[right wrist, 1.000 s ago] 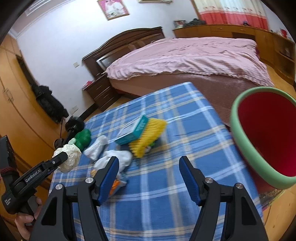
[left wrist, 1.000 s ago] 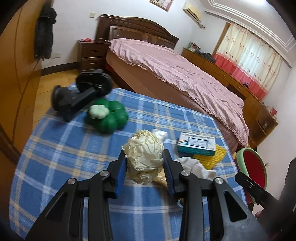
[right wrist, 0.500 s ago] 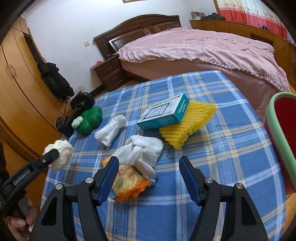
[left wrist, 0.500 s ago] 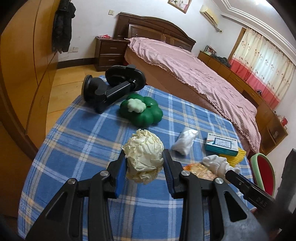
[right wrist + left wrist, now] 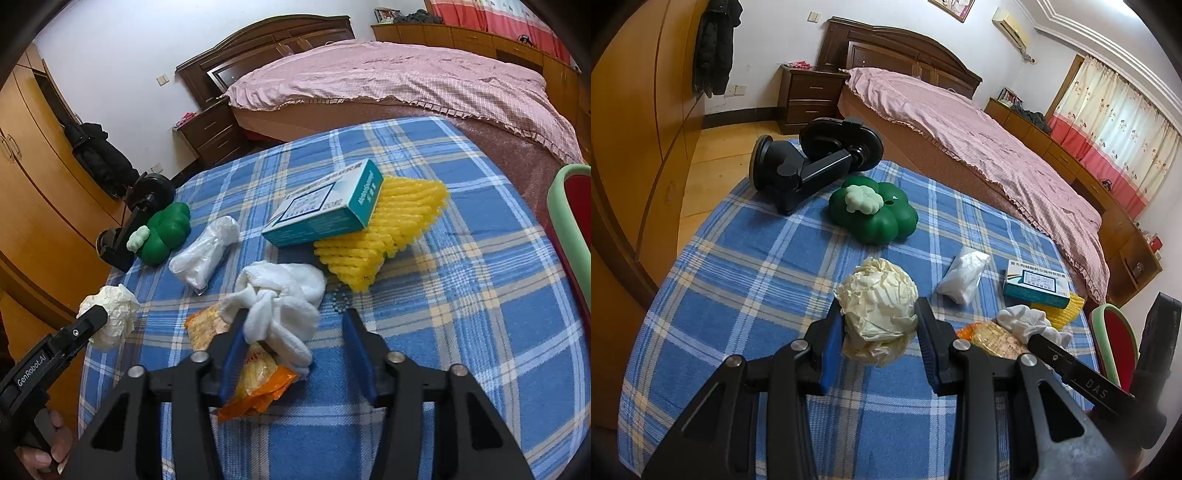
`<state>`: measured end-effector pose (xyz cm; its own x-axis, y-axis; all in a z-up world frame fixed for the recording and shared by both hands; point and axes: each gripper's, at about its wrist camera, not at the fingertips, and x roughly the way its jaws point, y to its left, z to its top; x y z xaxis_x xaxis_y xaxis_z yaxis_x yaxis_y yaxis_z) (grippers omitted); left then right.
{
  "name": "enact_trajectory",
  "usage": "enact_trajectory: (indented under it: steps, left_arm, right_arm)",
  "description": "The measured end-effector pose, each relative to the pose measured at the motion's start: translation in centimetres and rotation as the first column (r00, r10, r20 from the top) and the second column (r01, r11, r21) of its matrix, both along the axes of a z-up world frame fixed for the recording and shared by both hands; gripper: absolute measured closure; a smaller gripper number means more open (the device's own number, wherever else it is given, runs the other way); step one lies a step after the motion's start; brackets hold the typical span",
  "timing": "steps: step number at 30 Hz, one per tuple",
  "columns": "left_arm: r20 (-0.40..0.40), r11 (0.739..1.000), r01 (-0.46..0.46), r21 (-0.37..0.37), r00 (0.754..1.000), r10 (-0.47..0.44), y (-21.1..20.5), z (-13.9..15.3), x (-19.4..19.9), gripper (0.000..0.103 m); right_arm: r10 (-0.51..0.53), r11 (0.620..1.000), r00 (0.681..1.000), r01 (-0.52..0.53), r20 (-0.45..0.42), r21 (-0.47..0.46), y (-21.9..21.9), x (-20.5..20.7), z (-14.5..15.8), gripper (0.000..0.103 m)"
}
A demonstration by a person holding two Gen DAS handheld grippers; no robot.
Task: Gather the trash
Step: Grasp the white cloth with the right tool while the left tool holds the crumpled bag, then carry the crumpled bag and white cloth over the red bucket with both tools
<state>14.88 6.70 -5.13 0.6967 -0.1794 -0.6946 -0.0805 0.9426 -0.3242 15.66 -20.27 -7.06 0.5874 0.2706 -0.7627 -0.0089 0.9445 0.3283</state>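
My left gripper (image 5: 880, 345) clamps the crumpled paper ball (image 5: 877, 317) above the plaid cloth (image 5: 738, 280). My right gripper (image 5: 295, 347), jaws just closing, straddles the white rag (image 5: 284, 306) on the snack wrapper (image 5: 258, 380); right pad isn't touching.

Crumpled paper ball (image 5: 877, 317), woven plaid cloth (image 5: 746, 280)
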Motion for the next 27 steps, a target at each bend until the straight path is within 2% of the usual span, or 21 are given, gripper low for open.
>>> enact_trajectory:
  steps: [2,5,7,27]
  left_arm:
    - [0.001,1.000,0.002,0.001,1.000,-0.002,-0.1,0.0,0.0,0.066]
    - [0.006,1.000,0.007,0.003,1.000,-0.007,-0.4,0.2,-0.1,0.066]
    - [0.012,1.000,0.012,0.005,1.000,-0.012,-0.6,0.4,-0.2,0.066]
    - [0.059,0.998,0.058,0.003,0.997,-0.058,-2.3,2.5,-1.7,0.066]
  right_arm:
    - [0.010,1.000,1.000,-0.010,0.001,0.012,0.0,0.0,0.0,0.073]
    - [0.025,1.000,1.000,-0.025,0.018,-0.001,0.4,-0.3,0.3,0.083]
    - [0.029,1.000,0.999,-0.029,0.026,0.000,0.4,-0.5,0.5,0.086]
    - [-0.028,0.999,0.984,0.021,0.175,0.038,-2.7,-5.8,5.3,0.087]
